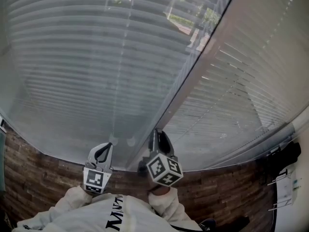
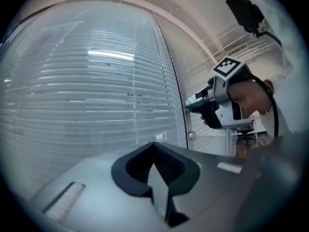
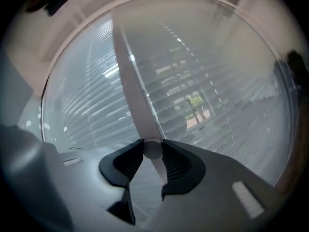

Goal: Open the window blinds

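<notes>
Blinds (image 1: 96,57), wand (image 3: 153,149) in right jaws

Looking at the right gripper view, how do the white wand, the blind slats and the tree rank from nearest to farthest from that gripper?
1. The white wand: clamped between the right gripper's jaws, centre.
2. The blind slats: just behind the wand, filling the view.
3. The tree: outside the glass, seen through the slats right of centre.
</notes>
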A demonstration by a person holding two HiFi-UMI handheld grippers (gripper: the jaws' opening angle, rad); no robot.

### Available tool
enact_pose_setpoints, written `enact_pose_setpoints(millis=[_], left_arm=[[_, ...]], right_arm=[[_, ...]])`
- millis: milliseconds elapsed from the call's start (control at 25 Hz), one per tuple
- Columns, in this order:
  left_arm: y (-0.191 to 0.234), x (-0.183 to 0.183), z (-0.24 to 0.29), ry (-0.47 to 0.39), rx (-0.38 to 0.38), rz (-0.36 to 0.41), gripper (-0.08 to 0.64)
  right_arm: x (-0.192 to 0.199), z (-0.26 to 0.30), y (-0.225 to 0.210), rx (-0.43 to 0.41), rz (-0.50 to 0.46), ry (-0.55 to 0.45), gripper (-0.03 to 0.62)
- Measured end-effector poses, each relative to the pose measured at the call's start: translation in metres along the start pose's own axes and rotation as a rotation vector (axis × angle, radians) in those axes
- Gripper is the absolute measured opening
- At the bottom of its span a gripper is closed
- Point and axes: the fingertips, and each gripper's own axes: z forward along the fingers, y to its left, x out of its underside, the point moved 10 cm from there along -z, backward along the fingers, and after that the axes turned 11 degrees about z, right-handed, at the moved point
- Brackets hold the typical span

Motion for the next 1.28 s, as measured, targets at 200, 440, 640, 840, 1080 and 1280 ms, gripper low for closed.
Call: enact_pose_setpoints(millis=[200, 440, 640, 840, 1080, 1280], left_arm=[[-0.001, -0.001, -0.003, -0.001, -0.006, 0.0, 0.0], [-0.003, -0.003, -0.007, 0.007, -0.009, 0.004, 0.0], [-0.006, -0.005, -0.011, 0.011, -0.007, 0.006, 0.0], [-0.008, -0.003, -0.013, 0.017, -0.009, 0.005, 0.0], [-0.013, -0.002, -0.013, 0.019, -0.006, -0.002, 0.0], [-0.016, -0.002, -0.011, 0.016, -0.003, -0.004, 0.0]], right_arm=[[0.0, 0.0, -0.015, -0.074, 0.524, 0.011, 0.126], [0.01, 0.002, -0.032, -0.19, 1.052, 0.012, 0.123], [0.013, 0.003, -0.034, -0.223, 1.061, -0.009, 0.124], [0.0, -0.003, -0.029, -0.211, 0.65, 0.005, 0.133], [-0.018, -0.017, -0.008, -0.135, -0.117, 0.019, 0.155], [-0.016, -0.02, 0.009, -0.064, -0.635, 0.072, 0.156]])
